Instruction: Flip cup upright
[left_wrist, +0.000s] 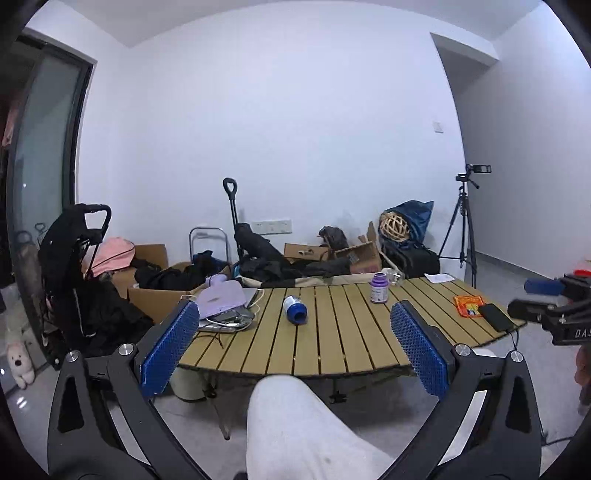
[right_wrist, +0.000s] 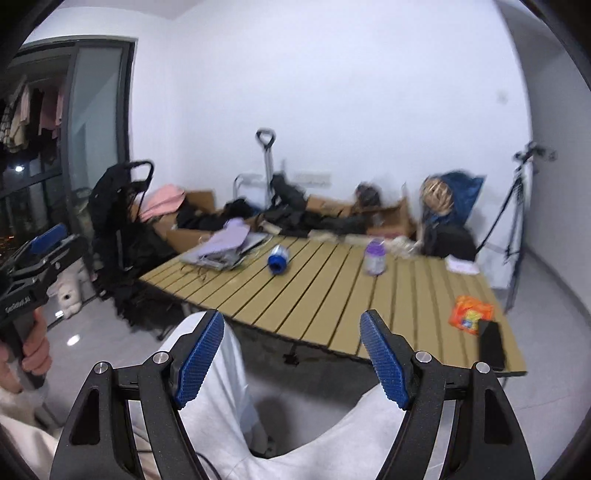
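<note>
A blue and white cup (left_wrist: 294, 309) (right_wrist: 277, 259) lies on its side on the slatted wooden table (left_wrist: 332, 347) (right_wrist: 332, 295), its dark blue end towards me. A purple and white cup (left_wrist: 379, 288) (right_wrist: 375, 257) stands further right. My left gripper (left_wrist: 295, 343) is open, held short of the table's near edge above a person's knee, with nothing between its blue pads. My right gripper (right_wrist: 291, 350) is open too, also off the table's near edge and holding nothing. Each gripper shows at the edge of the other's view.
On the table's left lie a lilac cloth (left_wrist: 221, 297) on a grey laptop (left_wrist: 229, 319) with cables. At the right lie an orange packet (left_wrist: 468, 305) (right_wrist: 470, 314), a black phone (left_wrist: 496, 316) (right_wrist: 491, 343) and paper. Boxes, bags, a trolley and a tripod (left_wrist: 463, 225) stand behind.
</note>
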